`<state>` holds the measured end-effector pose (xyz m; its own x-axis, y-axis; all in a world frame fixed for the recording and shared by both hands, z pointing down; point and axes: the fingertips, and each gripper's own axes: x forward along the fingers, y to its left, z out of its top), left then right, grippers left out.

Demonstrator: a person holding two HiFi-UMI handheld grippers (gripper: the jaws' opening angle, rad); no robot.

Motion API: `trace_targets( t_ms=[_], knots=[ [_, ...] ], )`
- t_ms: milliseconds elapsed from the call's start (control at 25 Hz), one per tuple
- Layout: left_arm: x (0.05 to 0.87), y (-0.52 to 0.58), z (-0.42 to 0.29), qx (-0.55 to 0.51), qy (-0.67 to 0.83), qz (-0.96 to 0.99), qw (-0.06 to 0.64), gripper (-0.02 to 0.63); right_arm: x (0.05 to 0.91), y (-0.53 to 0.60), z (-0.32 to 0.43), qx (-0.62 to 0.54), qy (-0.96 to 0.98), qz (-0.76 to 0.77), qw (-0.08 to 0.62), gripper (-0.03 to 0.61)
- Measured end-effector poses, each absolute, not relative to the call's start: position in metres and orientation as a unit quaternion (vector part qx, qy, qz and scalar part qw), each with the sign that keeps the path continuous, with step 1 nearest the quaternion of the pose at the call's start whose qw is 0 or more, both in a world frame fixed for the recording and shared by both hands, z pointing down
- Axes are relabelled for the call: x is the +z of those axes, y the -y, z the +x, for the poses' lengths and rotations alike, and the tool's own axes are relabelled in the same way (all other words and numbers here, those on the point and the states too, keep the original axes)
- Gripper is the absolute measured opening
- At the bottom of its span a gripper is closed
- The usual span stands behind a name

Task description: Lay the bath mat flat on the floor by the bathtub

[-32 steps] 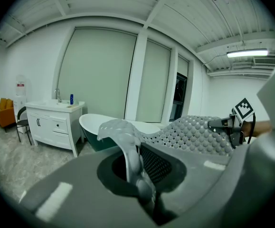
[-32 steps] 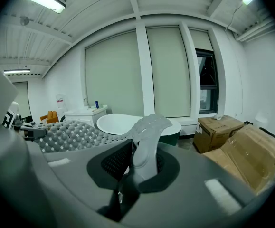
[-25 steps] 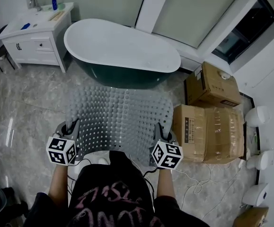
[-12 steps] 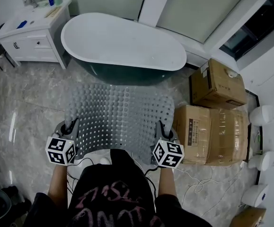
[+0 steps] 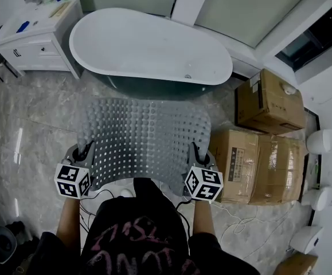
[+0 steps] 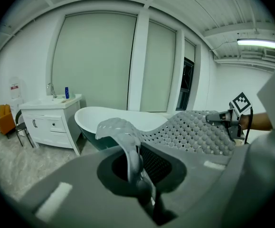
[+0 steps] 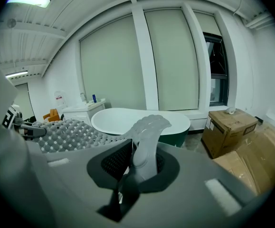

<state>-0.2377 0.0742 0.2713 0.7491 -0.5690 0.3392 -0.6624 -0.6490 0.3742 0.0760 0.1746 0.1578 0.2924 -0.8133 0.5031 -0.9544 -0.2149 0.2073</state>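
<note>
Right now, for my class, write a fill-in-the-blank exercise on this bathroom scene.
The left gripper and the right gripper each grip a corner of the grey studded rubber ____.
In the head view, the brown cardboard boxes stand to the ____ of the mat.
There, the white vanity cabinet stands at the ____ end of the white oval bathtub.
Missing words: mat; right; left.

No text can be read in any view. The dark label on the side of the cardboard box [image 5: 233, 164], the pink print on the person's shirt [image 5: 132, 242] and the small wall sign [image 6: 14, 87] are too small or distorted to make out. The cubes on the left gripper [image 5: 86, 149] and right gripper [image 5: 195, 150] bear black-and-white square markers with no characters.
</note>
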Motion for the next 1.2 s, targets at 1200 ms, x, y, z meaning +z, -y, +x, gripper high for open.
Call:
trace_targets(
  t_ms=[1200],
  knots=[
    [0.269, -0.016, -0.161, 0.161, 0.367, 0.882, 0.247, 0.017, 0.184, -0.096, 0.17, 0.192, 0.602, 0.733, 0.251, 0.061]
  ],
)
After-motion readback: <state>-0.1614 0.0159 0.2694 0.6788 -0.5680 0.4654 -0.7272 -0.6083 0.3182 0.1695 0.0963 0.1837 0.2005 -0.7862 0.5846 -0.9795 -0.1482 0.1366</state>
